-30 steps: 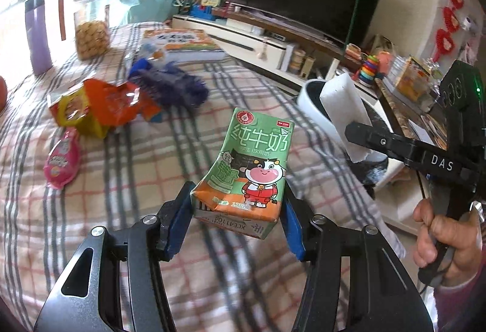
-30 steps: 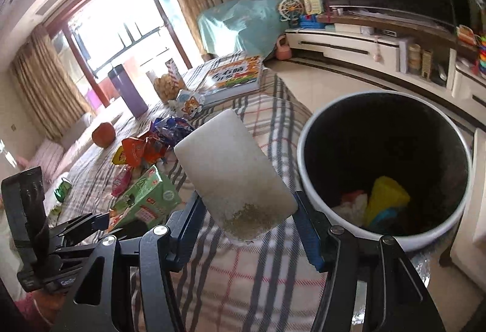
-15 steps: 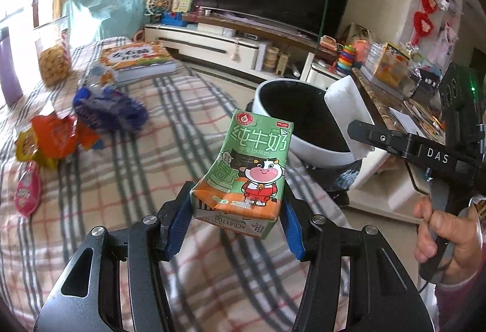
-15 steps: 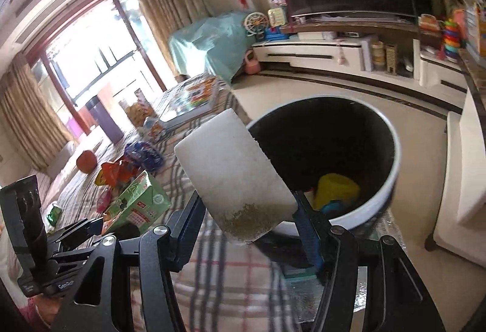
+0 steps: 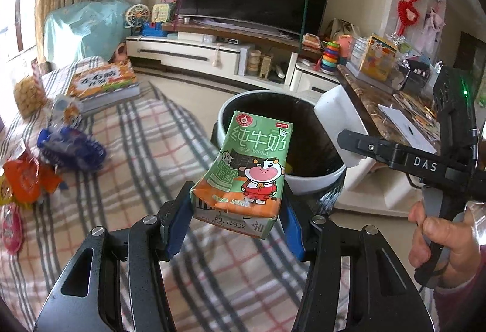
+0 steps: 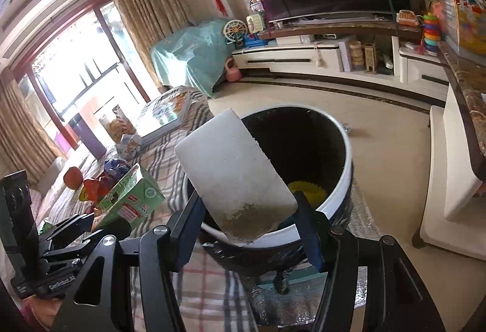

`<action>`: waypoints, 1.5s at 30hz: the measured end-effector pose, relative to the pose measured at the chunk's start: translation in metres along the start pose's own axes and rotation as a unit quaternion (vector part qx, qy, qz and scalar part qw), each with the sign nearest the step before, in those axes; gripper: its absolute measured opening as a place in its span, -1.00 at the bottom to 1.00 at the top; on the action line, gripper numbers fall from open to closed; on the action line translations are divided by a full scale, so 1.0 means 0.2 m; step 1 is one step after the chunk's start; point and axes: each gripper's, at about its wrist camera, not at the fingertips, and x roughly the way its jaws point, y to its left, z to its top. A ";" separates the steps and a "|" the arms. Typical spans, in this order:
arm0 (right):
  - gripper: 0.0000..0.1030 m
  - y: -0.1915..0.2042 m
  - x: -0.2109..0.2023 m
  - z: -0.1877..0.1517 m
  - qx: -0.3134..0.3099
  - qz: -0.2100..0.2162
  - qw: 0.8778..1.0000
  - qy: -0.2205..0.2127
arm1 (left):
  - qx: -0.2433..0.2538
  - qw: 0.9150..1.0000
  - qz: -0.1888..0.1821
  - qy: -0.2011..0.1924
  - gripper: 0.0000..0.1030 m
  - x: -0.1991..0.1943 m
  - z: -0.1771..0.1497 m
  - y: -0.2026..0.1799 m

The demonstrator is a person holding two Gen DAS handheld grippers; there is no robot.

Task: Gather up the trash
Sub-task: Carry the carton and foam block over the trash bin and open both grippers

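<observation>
My left gripper (image 5: 235, 218) is shut on a green milk carton (image 5: 249, 168) with a cartoon cow and holds it above the checked cloth, just short of the trash bin (image 5: 316, 180). My right gripper (image 6: 249, 222) is shut on a white foam block (image 6: 234, 177) with a dirty lower end and holds it over the near rim of the bin (image 6: 347, 149). The bin is white-rimmed, dark inside, with a yellow item (image 6: 306, 190) at the bottom. The block (image 5: 340, 119) also shows in the left wrist view, and the carton (image 6: 130, 198) in the right wrist view.
On the checked table cloth (image 5: 145, 149) lie a blue wrapper (image 5: 71, 146), orange wrappers (image 5: 25, 180), a pink packet (image 5: 10, 228) and a book (image 5: 103, 83). A TV stand (image 5: 212, 55) and a marble counter (image 5: 385, 116) stand beyond the bin.
Both grippers have moved toward the bin with their loads. The bin has grown larger and more central in both views, and the foam block now hangs over its rim.
</observation>
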 end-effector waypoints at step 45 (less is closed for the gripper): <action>0.18 -0.14 0.21 0.17 -0.005 -0.036 0.999 0.023 | 0.027 0.999 0.001 0.021 0.03 0.33 0.23 -0.11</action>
